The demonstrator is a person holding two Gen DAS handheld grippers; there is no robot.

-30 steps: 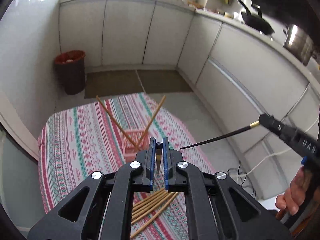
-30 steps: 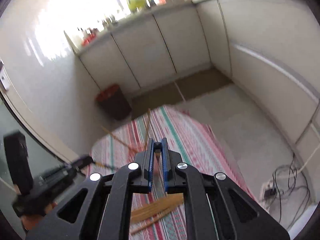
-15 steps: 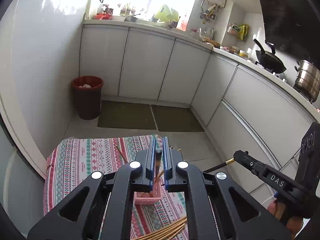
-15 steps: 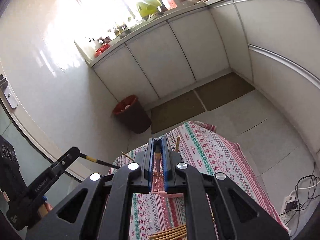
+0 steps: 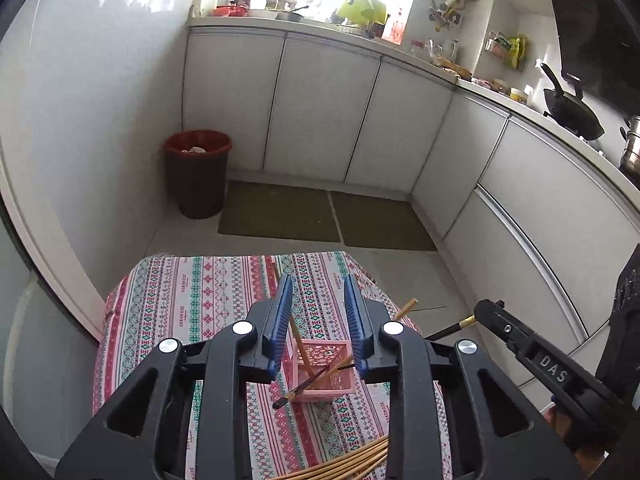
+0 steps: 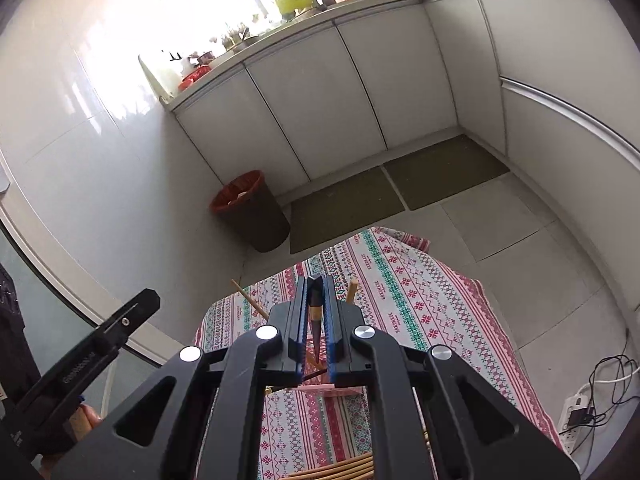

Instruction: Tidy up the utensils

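A pink basket [image 5: 324, 376] stands on the patterned tablecloth [image 5: 192, 304] with wooden chopsticks [image 5: 298, 340] leaning in it. My left gripper [image 5: 316, 300] is open above the basket; a dark chopstick [image 5: 308, 384] lies slanted across the basket below it. My right gripper [image 6: 316, 304] is shut on a dark chopstick with a gold band [image 6: 315, 320], pointing down toward the basket [image 6: 320, 390]. The right gripper also shows in the left wrist view [image 5: 488, 312]. A bundle of wooden chopsticks [image 5: 352, 464] lies near the table's front edge.
A red-rimmed bin [image 5: 198, 172] stands on the floor by the white cabinets [image 5: 320, 108]. Two floor mats [image 5: 280, 212] lie beyond the table. A power strip with cables [image 6: 580, 412] lies on the floor at right.
My left gripper has opened and the dark chopstick it held now lies across the basket. Both grippers have tilted up and back. The right gripper still holds its chopstick.
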